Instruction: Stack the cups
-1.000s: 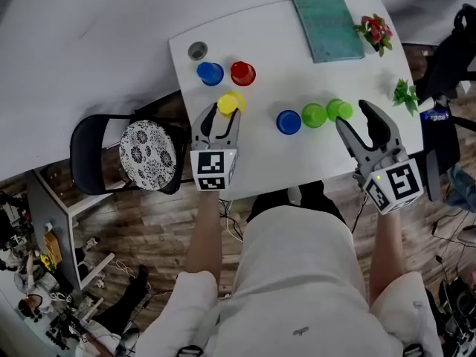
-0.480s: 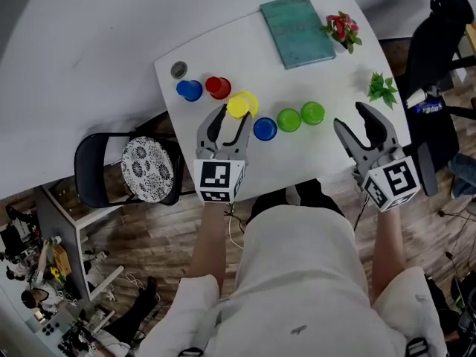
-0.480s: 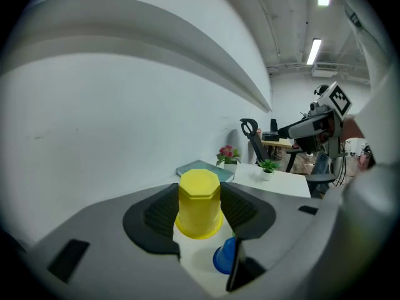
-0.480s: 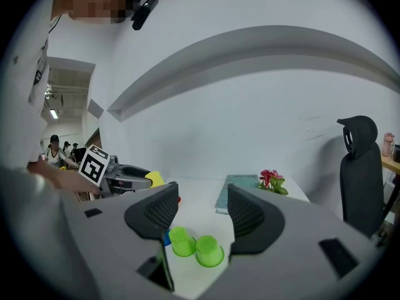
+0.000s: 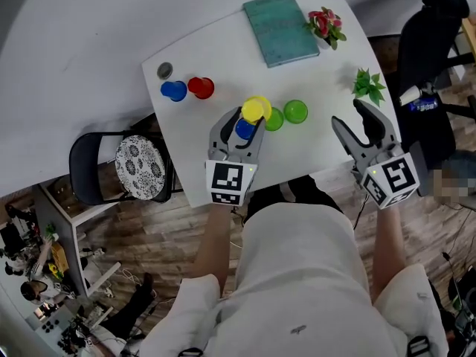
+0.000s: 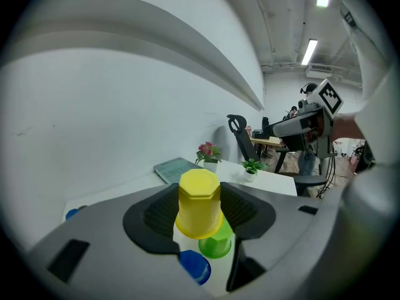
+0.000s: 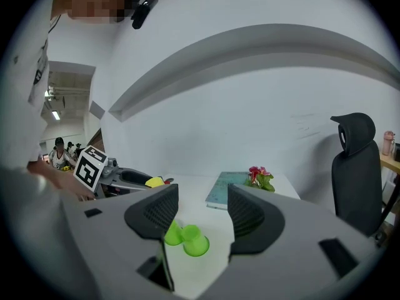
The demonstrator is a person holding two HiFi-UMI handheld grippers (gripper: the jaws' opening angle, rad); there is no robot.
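Observation:
My left gripper (image 5: pixel 242 122) is shut on an upside-down yellow cup (image 5: pixel 256 110), held above the white table (image 5: pixel 223 50). Under it, between the jaws, stands a blue cup (image 5: pixel 245 129). In the left gripper view the yellow cup (image 6: pixel 199 202) hangs over the blue cup (image 6: pixel 195 267) and a green cup (image 6: pixel 215 244). Two green cups (image 5: pixel 274 119) (image 5: pixel 295 111) stand just to its right. Another blue cup (image 5: pixel 173 90), a red cup (image 5: pixel 201 88) and a grey cup (image 5: pixel 164 71) stand at the far left. My right gripper (image 5: pixel 351 117) is open and holds nothing, to the right of the green cups (image 7: pixel 195 242).
A teal book (image 5: pixel 281 19), a flower pot (image 5: pixel 323 24) and a small green plant (image 5: pixel 368 86) are on the table's far and right side. A chair with a patterned cushion (image 5: pixel 139 166) stands left of the table, a black office chair (image 5: pixel 439 43) to the right.
The left gripper has carried the yellow cup to the right, from beside the red cup to above the blue cup. The right gripper has drawn away to the right of the green cups.

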